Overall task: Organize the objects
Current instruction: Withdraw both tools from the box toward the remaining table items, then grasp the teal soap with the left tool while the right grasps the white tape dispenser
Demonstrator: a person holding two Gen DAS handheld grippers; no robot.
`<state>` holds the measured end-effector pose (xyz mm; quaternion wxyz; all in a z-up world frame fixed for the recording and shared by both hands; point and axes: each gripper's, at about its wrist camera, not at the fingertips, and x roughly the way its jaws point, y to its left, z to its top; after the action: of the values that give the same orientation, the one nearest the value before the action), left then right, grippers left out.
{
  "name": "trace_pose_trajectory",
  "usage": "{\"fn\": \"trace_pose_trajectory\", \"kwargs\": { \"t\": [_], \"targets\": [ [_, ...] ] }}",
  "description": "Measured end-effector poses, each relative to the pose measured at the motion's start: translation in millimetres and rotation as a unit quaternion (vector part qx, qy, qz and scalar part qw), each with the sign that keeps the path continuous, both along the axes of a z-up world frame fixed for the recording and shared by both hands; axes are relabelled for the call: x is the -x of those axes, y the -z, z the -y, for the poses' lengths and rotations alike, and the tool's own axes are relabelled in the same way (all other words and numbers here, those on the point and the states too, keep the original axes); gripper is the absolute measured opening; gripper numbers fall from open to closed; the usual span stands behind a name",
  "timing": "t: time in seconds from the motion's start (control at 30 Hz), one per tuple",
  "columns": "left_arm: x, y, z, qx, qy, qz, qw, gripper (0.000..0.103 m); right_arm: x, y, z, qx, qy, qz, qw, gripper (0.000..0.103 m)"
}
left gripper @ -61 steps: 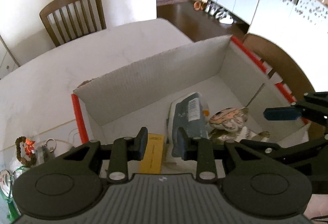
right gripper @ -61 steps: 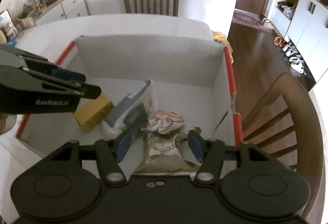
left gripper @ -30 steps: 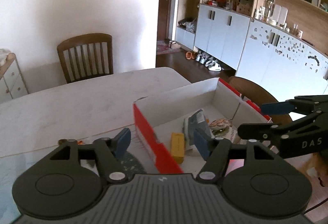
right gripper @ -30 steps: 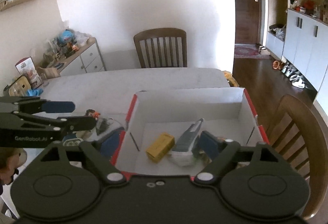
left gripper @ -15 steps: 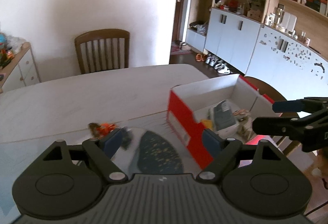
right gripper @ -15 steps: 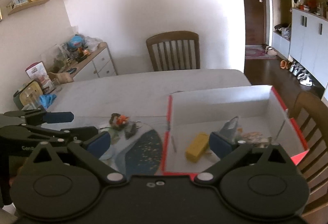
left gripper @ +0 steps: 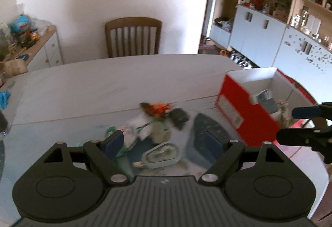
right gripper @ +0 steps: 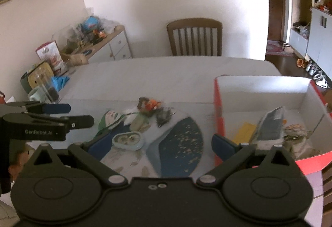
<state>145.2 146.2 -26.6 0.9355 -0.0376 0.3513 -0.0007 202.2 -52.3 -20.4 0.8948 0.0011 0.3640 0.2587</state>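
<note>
On the white counter, your loose trinkets lie left of the red-and-white cardboard box; your left claw and right claw both hang released, grasping nothing.

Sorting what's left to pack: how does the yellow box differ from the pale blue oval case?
The yellow rectangular box already lies inside the red-and-white cardboard box; the pale blue oval case sits out on the table mat. The yellow box is flat-sided and plain; the oval case is rounded, showing two round shapes inside. Both are small and ungripped.
</note>
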Motion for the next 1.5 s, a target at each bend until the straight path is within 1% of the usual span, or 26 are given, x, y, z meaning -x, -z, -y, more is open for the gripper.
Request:
{"fn": "trace_pose_trajectory", "kwargs": {
  "t": [0.3,0.5,0.63,0.73,0.93,1.07,1.2,1.5],
  "targets": [
    [-1.5,30.1,-50.2,-0.005,-0.046,-0.022,0.9987,0.085,-12.5,24.4,-39.7,0.027,-0.026,-0.022,0.999,0.102],
    [-10.0,50.9,-80.5,-0.027,-0.081,-0.032,0.9959,0.085,-22.6,47.1,-62.7,0.046,-0.052,-0.042,0.997,0.102],
    [-17.2,69.4,-95.8,-0.039,-0.094,-0.041,0.9940,0.085,-20.4,65.3,-82.9,0.066,-0.084,-0.054,0.993,0.102],
    [-24.3,82.9,-104.5,-0.047,-0.099,-0.056,0.9923,0.085,-18.2,77.9,-95.2,0.078,-0.108,-0.071,0.989,0.102],
    [-34.4,103.2,-126.0,-0.043,-0.120,-0.075,0.9890,0.085,-18.0,95.1,-110.5,0.099,-0.126,-0.080,0.984,0.102],
    [-42.8,112.8,-130.0,-0.053,-0.118,-0.078,0.9886,0.085,-29.2,102.8,-113.7,0.100,-0.118,-0.083,0.984,0.102],
    [-52.0,120.4,-132.1,-0.061,-0.118,-0.080,0.9879,0.085,-42.9,111.9,-121.2,0.109,-0.122,-0.077,0.983,0.102],
    [-65.2,129.3,-137.8,-0.061,-0.125,-0.083,0.9868,0.085,-73.0,130.4,-138.3,0.118,-0.131,-0.074,0.982,0.099]
  ]
}}
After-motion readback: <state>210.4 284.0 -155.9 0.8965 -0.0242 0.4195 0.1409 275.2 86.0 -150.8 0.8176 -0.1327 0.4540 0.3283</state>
